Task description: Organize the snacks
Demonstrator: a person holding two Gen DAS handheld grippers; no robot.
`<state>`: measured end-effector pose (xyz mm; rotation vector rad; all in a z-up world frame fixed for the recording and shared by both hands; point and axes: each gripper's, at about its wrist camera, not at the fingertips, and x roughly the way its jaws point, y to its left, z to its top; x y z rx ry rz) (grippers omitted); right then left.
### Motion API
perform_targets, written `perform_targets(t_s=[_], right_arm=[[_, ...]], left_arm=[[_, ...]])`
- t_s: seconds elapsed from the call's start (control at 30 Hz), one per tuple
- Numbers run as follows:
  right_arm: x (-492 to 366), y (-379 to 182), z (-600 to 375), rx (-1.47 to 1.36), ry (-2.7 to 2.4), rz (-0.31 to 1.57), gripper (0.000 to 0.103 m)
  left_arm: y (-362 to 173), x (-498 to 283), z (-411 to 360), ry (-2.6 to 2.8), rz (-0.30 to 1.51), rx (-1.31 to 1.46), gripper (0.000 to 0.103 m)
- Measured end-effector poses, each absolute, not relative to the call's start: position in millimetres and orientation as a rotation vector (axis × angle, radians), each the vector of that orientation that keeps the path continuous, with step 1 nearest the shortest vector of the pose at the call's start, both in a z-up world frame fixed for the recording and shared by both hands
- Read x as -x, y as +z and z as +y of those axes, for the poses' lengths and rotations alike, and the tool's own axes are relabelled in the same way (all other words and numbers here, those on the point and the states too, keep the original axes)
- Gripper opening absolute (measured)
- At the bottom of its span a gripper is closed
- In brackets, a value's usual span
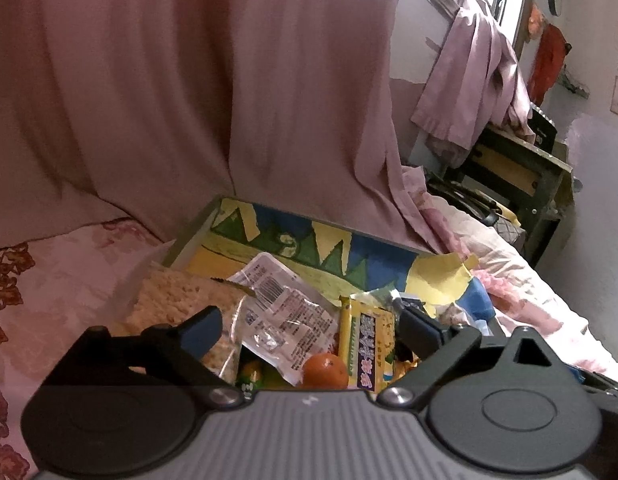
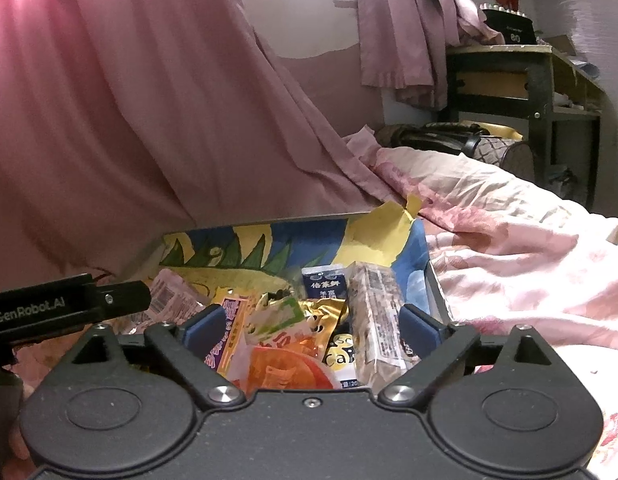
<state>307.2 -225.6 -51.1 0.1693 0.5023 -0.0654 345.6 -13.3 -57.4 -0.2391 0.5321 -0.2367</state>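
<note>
- Left gripper [image 1: 309, 330], jaws wide: one orange [image 1: 325, 370] and one yellow packet [image 1: 367, 350] between them.
- Right gripper [image 2: 311, 330], jaws wide: one nut bar [image 2: 379, 320] just inside the right jaw.

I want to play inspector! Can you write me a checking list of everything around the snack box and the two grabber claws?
Surface: bed with a pink floral sheet; the box sits on it.
Job's things: colourful box full of snacks: rice cracker pack, clear wrapper, orange fruit, yellow-green bar, nut bar, orange packet.
Clutter: torn yellow paper at the box's far corner.
Grippers: left gripper open over the snacks; right gripper open over the snacks; neither holds anything.
Cables: nothing seen.
Surroundings: pink curtain behind the box, dark-framed table, bag.
</note>
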Motion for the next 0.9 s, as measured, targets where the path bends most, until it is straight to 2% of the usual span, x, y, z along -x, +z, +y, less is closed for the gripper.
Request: perform_targets(t_s=[0.27, 0.9], right_arm=[[-305, -47, -228, -0.172, -0.084, 0.481, 0.102], [-283, -27, -238, -0.19, -0.137, 0.417, 0.102]], left_arm=[[-55, -344, -11, -0.196, 0.521, 0.235, 0.102], [-39, -316, -3, -0.114, 0.481, 0.211, 0.102]])
